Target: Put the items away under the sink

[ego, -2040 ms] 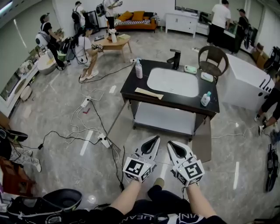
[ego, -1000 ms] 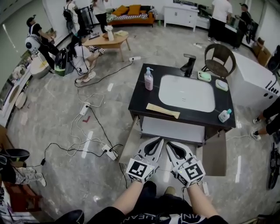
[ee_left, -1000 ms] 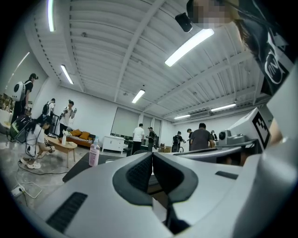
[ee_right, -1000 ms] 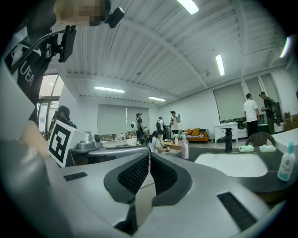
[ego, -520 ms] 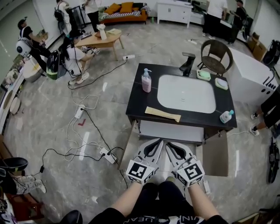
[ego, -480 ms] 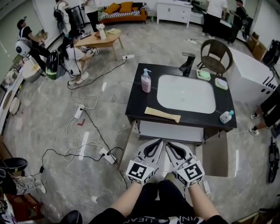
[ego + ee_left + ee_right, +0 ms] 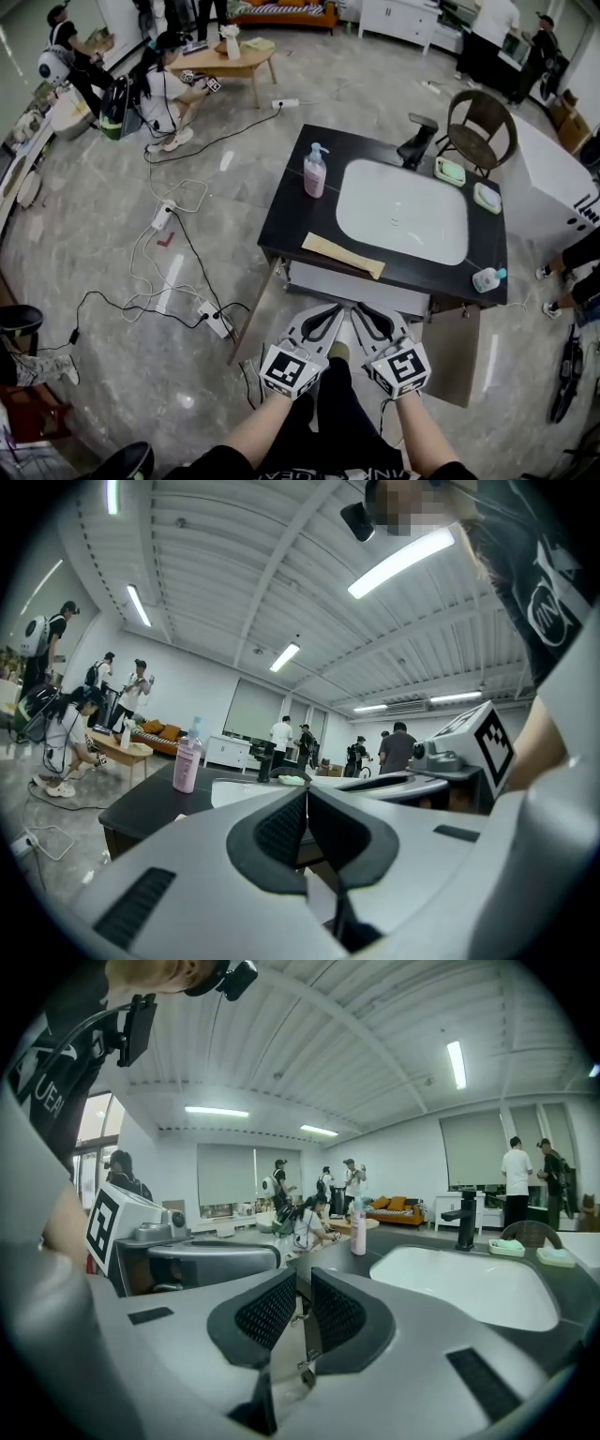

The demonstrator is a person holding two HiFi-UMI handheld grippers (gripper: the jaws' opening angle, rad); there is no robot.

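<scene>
The left gripper has its jaws pressed flat together with nothing between them. The right gripper, just beside it on its right, shows only a thin slit between the pads and is also empty. Both point at the open cabinet under the sink, with the cabinet's two doors swung out to either side of them. The items sit on the black counter, above and ahead of the tips. A flat tan packet lies nearest, and a pink pump bottle stands farther off, to the left gripper's left. A small teal-capped bottle is out to the right gripper's right, and what look like two soap dishes sit beyond the basin.
</scene>
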